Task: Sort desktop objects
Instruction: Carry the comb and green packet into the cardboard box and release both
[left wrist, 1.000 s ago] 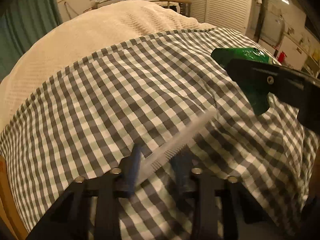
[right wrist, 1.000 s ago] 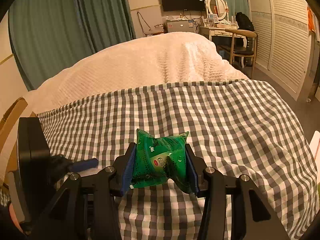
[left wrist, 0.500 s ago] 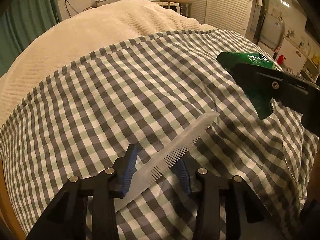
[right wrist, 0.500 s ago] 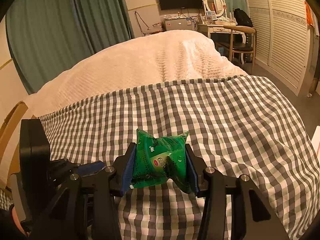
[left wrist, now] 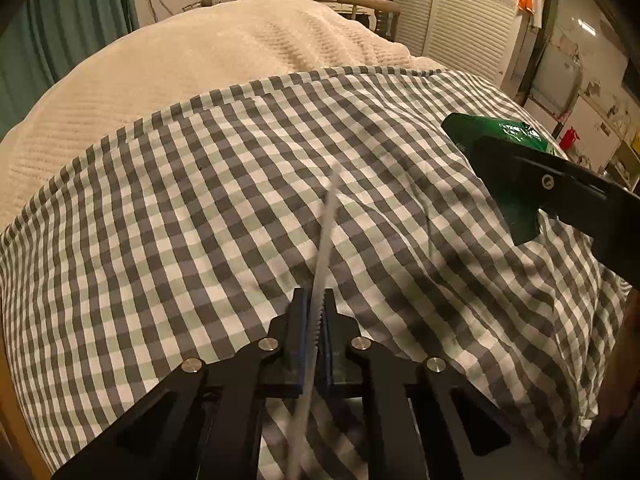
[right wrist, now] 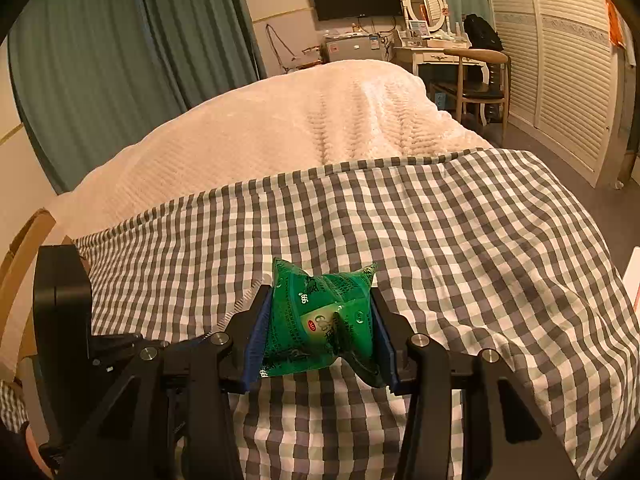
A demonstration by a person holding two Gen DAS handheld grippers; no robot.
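Note:
My left gripper [left wrist: 313, 320] is shut on a white comb [left wrist: 325, 240], which stands on edge between the blue pads and points away over the grey checked cloth [left wrist: 200, 200]. My right gripper [right wrist: 320, 320] is shut on a green snack packet [right wrist: 320, 316], squeezed between its pads and held above the checked cloth [right wrist: 460, 240]. The right gripper and its green packet [left wrist: 516, 208] also show at the right of the left wrist view. The left gripper's black body [right wrist: 64, 320] shows at the left of the right wrist view.
A cream knitted blanket [right wrist: 300, 120] covers the far half of the bed. Teal curtains [right wrist: 120, 60] hang at the back left. A wooden chair [right wrist: 476, 80] and dresser stand at the back right by white louvred doors [right wrist: 560, 80]. A wooden chair back [right wrist: 24, 248] is at the left edge.
My left gripper has closed on the comb and lifted it, turning it from flat and diagonal to on edge, pointing forward. The right gripper has kept its hold on the green packet.

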